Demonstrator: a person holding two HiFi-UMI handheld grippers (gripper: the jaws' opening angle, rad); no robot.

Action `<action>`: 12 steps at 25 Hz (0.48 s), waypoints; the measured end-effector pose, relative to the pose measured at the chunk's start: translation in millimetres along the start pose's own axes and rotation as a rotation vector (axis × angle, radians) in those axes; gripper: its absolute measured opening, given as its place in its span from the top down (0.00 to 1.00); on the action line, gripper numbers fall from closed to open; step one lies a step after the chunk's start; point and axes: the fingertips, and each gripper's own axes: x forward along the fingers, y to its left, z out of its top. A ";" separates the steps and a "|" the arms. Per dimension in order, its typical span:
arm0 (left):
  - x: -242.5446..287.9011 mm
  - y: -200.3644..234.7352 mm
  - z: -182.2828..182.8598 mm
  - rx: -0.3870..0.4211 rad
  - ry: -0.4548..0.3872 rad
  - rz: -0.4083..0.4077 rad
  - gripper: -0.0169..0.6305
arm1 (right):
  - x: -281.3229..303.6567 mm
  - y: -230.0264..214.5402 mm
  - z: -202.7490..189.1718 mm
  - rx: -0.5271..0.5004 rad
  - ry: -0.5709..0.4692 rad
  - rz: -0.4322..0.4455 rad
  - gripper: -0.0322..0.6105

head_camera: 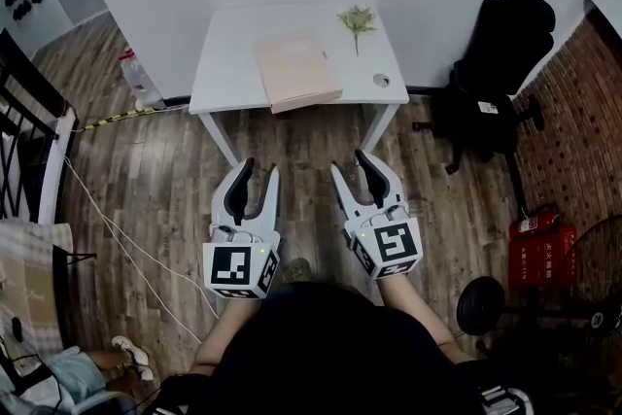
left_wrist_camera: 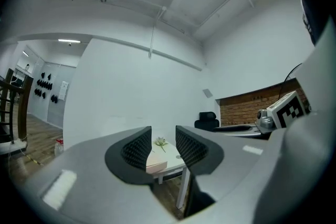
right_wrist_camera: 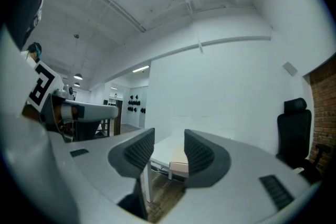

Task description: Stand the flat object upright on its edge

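Observation:
A flat pale pink book [head_camera: 296, 71] lies on the small white table [head_camera: 228, 63], its front edge hanging slightly over the table's front. Both grippers are held over the wood floor, well short of the table. My left gripper [head_camera: 260, 173] is open with nothing between its jaws; in the left gripper view the left gripper [left_wrist_camera: 164, 140] frames the pink book [left_wrist_camera: 156, 160] far off. My right gripper [head_camera: 347, 164] is open and empty as well; past the right gripper [right_wrist_camera: 169, 145] shows the book's [right_wrist_camera: 181, 159] edge on the table [right_wrist_camera: 165, 148].
A green sprig [head_camera: 357, 20] and a small round thing [head_camera: 381, 81] lie on the table's right part. A black office chair [head_camera: 496, 73] stands to the right, red cases [head_camera: 542, 253] by a brick wall. A black frame [head_camera: 29, 126] and a cable [head_camera: 117, 228] are at the left.

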 end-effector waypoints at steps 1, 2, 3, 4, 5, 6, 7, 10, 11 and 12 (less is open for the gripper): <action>8.3 3.7 -2.2 -0.003 0.003 -0.006 0.77 | 7.3 -4.5 -2.2 0.004 0.004 -0.006 0.72; 15.5 6.8 -4.4 -0.007 0.006 -0.012 0.77 | 13.6 -8.5 -4.4 0.008 0.007 -0.012 0.72; 21.6 9.5 -6.4 -0.010 0.010 -0.017 0.77 | 19.1 -12.2 -6.6 0.013 0.011 -0.018 0.72; 27.3 12.3 -8.0 -0.014 0.014 -0.020 0.77 | 24.5 -15.6 -8.7 0.018 0.015 -0.024 0.72; 32.5 15.2 -9.3 -0.017 0.018 -0.022 0.77 | 29.7 -18.8 -10.5 0.025 0.019 -0.029 0.72; 37.4 18.1 -10.5 -0.019 0.022 -0.024 0.77 | 34.8 -21.5 -12.2 0.030 0.023 -0.032 0.72; 42.0 20.9 -11.7 -0.021 0.025 -0.027 0.77 | 39.5 -23.7 -13.5 0.034 0.027 -0.034 0.72; 53.4 29.7 -14.5 -0.025 0.034 -0.032 0.77 | 53.0 -27.6 -15.9 0.038 0.031 -0.037 0.72; 57.5 32.8 -15.2 -0.025 0.035 -0.033 0.77 | 58.4 -29.0 -16.0 0.038 0.030 -0.036 0.72; 62.1 35.7 -15.9 -0.025 0.036 -0.034 0.77 | 64.4 -30.8 -16.1 0.037 0.028 -0.034 0.72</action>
